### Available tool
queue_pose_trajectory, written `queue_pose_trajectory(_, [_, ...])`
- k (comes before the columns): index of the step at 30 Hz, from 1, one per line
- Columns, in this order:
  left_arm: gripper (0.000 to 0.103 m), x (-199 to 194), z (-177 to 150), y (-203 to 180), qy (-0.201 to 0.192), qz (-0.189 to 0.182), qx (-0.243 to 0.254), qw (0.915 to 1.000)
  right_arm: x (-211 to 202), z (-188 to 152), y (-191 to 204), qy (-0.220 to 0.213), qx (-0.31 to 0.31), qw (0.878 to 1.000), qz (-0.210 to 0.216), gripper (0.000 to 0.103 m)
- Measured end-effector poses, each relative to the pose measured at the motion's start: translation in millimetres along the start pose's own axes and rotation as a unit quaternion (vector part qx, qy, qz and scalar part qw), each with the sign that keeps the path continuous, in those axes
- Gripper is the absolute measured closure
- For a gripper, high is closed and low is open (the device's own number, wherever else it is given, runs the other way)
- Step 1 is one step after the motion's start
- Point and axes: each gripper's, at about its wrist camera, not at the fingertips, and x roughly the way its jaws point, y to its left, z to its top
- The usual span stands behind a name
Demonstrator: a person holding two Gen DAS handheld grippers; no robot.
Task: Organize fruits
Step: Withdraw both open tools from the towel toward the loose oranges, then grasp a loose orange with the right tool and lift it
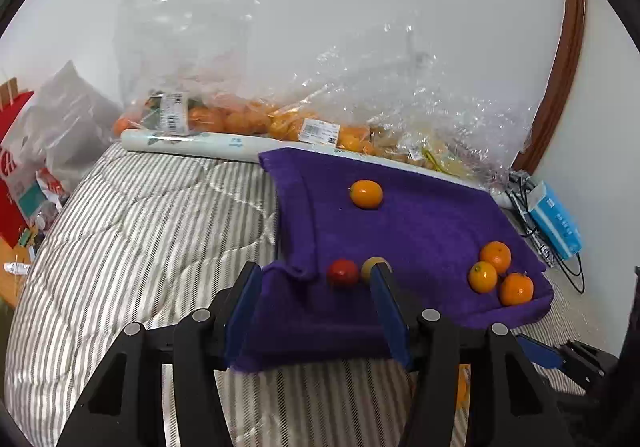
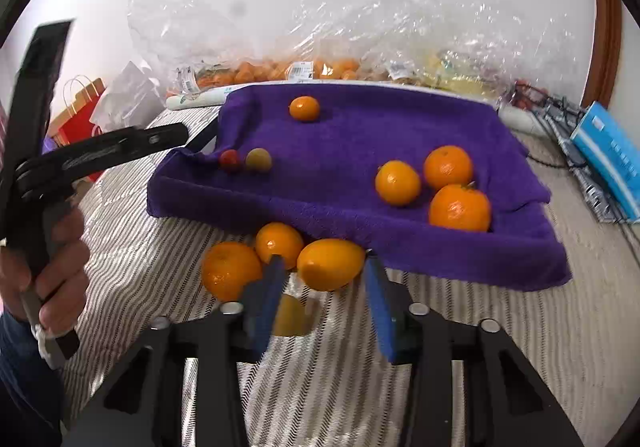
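Striped bedding [image 1: 132,231] is lying across the left of both views, and a person's hand [image 2: 48,267] is gripping the handle of the left gripper [image 1: 316,275] at the left edge of the right wrist view. That left gripper is hanging over the near left corner of the purple towel [image 1: 420,223], its blue fingers [image 1: 386,303] spread wide and holding nothing. A small red fruit [image 1: 343,273] is sitting between the finger lines, and a yellowish fruit [image 1: 370,267] is showing just beside it, partly hidden behind the right fingertip.

Further back on the towel, a lone orange [image 1: 366,194] is resting apart from the rest. Toward the towel's right side, three oranges [image 1: 496,277] are clustering together, touching or nearly so.

Off the towel, on the bedding at its near edge, three more orange fruits are lying close together: a round one [image 2: 230,269] on the left, a second [image 2: 279,243] behind it, and an oval one [image 2: 330,263] to the right. The right gripper [image 2: 322,267] is reaching toward these with its jaws wide apart, the oval fruit sitting between the fingertips but not pinched. A blurred yellow shape [image 2: 290,315] is showing low between the fingers; what it is cannot be told.

Along the wall, clear plastic bags [image 1: 248,119] of oranges are lying behind the towel, and a blue box [image 2: 612,155] is resting at the far right.
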Motion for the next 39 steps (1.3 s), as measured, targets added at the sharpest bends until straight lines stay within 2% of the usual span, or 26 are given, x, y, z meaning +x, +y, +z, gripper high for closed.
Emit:
queue_pose_trajectory(1, [0.049,-1.8,-4.4,3.2,-0.009,0.004,-0.002,0.9999,2.1,-0.7,0.2,0.0,0.002,1.0,-0.001,0.064])
queue_pose_trajectory(3, [0.049,0.5,-6.8,4.1,-0.004,0.013,-0.003,0.9999,4.6,-1.4,1.5,-0.002,0.001,1.0,-0.009,0.064])
queue_pose_trajectory(7, [0.049,1.6,-10.3,3.0,-0.002,-0.001,-0.008,1.0,14.0,0.9,-2.0,0.003,0.007,1.0,-0.015,0.064])
queue_pose_trajectory(11, [0.049,-2.7,-13.7,-6.7,-0.016,-0.008,0.012,0.9998,20.7,1.5,-4.7,0.003,0.011,1.0,-0.018,0.064])
queue_pose_trajectory(15, [0.049,-1.4,-15.6,-14.5,-0.02,0.013,0.033,0.9992,23.7,-0.1,-2.4,-0.004,0.0,1.0,-0.029,0.062])
queue_pose_trajectory(18, [0.049,3.7,-15.3,-11.3,-0.003,-0.007,0.02,0.9998,23.4,0.1,0.4,-0.006,-0.009,0.999,-0.036,0.062])
queue_pose_trajectory(22, [0.05,7.2,-16.3,-6.2,0.012,-0.012,0.002,0.9999,26.0,1.1,-3.4,-0.005,0.001,1.0,-0.029,0.061])
queue_pose_trajectory(26, [0.051,6.8,-16.6,-3.1,0.015,-0.023,-0.008,0.9996,33.3,3.6,-13.1,0.018,0.027,0.999,-0.014,0.063])
queue_pose_trajectory(33, [0.053,6.3,-16.0,-3.4,0.021,-0.04,-0.005,0.999,36.8,4.5,-19.4,0.029,0.042,0.999,0.002,0.064])
queue_pose_trajectory(36, [0.053,6.0,-15.7,-4.6,0.026,-0.058,-0.005,0.998,36.8,4.6,-20.1,0.029,0.044,0.999,0.003,0.064])
queue_pose_trajectory(39, [0.053,8.7,-16.2,-5.9,0.035,-0.061,-0.003,0.9975,35.1,3.4,-19.4,0.025,0.045,0.999,-0.001,0.069])
